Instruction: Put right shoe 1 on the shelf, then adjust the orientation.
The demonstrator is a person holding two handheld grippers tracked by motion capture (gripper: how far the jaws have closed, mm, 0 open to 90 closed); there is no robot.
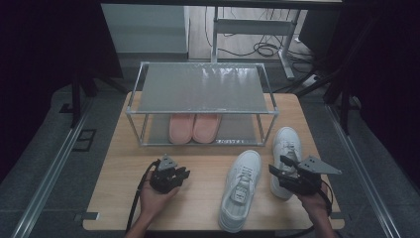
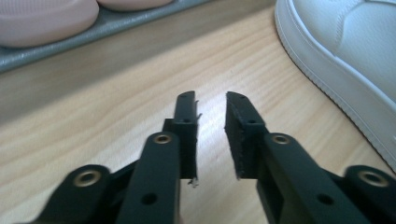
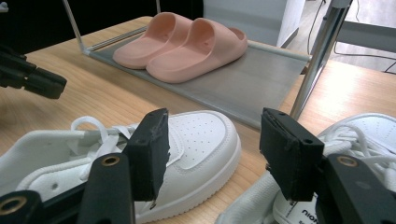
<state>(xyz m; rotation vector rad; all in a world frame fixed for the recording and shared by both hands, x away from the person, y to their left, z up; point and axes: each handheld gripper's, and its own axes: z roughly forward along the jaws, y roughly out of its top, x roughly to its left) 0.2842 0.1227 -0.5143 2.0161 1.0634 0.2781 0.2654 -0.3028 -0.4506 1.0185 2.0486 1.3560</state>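
Two white sneakers lie on the wooden table (image 1: 124, 198): one (image 1: 241, 188) near the front middle, the other (image 1: 286, 144) to its right, closer to the rack. A pair of pink slippers (image 1: 194, 127) rests on the lower shelf of a metal shoe rack (image 1: 200, 89). My left gripper (image 1: 184, 173) hovers over bare wood left of the nearer sneaker, its jaws a little apart with nothing between them (image 2: 210, 100). My right gripper (image 1: 277, 164) stands wide open just right of that sneaker, above the gap between the two shoes (image 3: 212, 126); nothing is in it.
The rack's top shelf (image 1: 198, 74) carries nothing and overhangs the slippers. Its front right post (image 3: 317, 56) rises between the sneakers and the slippers. A desk frame and cables (image 1: 262, 47) stand on the floor behind the table.
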